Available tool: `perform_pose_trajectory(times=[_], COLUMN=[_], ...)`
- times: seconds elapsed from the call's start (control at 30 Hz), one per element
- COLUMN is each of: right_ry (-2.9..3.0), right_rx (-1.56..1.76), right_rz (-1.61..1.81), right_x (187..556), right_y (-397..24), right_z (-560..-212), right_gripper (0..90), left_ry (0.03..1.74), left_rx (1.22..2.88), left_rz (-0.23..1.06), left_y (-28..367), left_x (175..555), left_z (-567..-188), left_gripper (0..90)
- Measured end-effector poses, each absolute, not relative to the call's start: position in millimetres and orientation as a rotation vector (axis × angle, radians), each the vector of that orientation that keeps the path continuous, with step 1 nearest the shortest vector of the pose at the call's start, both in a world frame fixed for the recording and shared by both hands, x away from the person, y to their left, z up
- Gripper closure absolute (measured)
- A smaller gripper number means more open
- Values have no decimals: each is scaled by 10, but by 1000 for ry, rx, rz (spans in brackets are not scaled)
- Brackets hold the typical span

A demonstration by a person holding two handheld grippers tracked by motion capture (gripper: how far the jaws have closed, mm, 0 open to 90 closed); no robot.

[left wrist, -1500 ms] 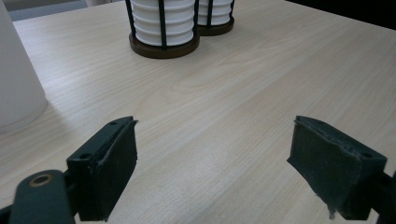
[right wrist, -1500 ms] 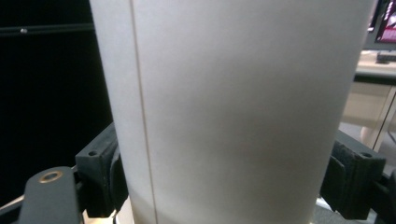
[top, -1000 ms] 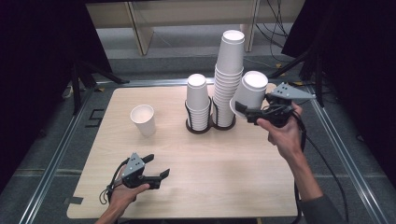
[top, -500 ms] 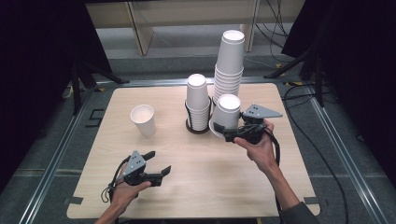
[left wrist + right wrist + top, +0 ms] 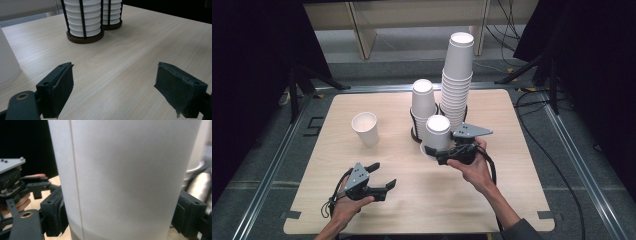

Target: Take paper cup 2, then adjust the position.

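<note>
Wooden table (image 5: 512, 200): right gripper (image 5: 443, 156) clamps unmarked paper cup (image 5: 438, 132); left gripper (image 5: 382, 177) gapes.

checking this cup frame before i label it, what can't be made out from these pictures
- Held paper cup, right gripper view: top and bottom cut off by the edges; it hides the table behind it.
- High view: whether that cup in the right gripper touches the table cannot be told; gripper and hand hide its base.
- Lone cup, left gripper view: cut off by the left edge.
- Cup stacks, left gripper view: tops cut off.
</note>
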State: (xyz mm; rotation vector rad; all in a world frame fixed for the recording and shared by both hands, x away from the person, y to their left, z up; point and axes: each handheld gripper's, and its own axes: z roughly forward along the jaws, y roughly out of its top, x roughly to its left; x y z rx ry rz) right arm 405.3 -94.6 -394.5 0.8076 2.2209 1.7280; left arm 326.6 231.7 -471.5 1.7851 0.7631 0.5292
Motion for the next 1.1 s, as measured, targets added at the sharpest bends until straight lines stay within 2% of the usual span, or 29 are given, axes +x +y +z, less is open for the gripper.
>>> perform_pose_trajectory(times=[0.53, 0.87, 1.1], right_ry=[2304, 2341, 2353], right_rx=[717, 686, 651], right_rz=[1789, 1826, 1820], right_x=[3939, 3904, 3859], right_y=[-572, -445, -383], right_z=[-4085, -4122, -4126], right_gripper=[173, 173, 173], left_ry=[719, 684, 676], left_rx=[1746, 1746, 1690], left_rz=[510, 467, 439], left_y=[2271, 2043, 1989], left_x=[3220, 3217, 3201], left_z=[-4678, -4674, -4633], left_gripper=[145, 145, 145])
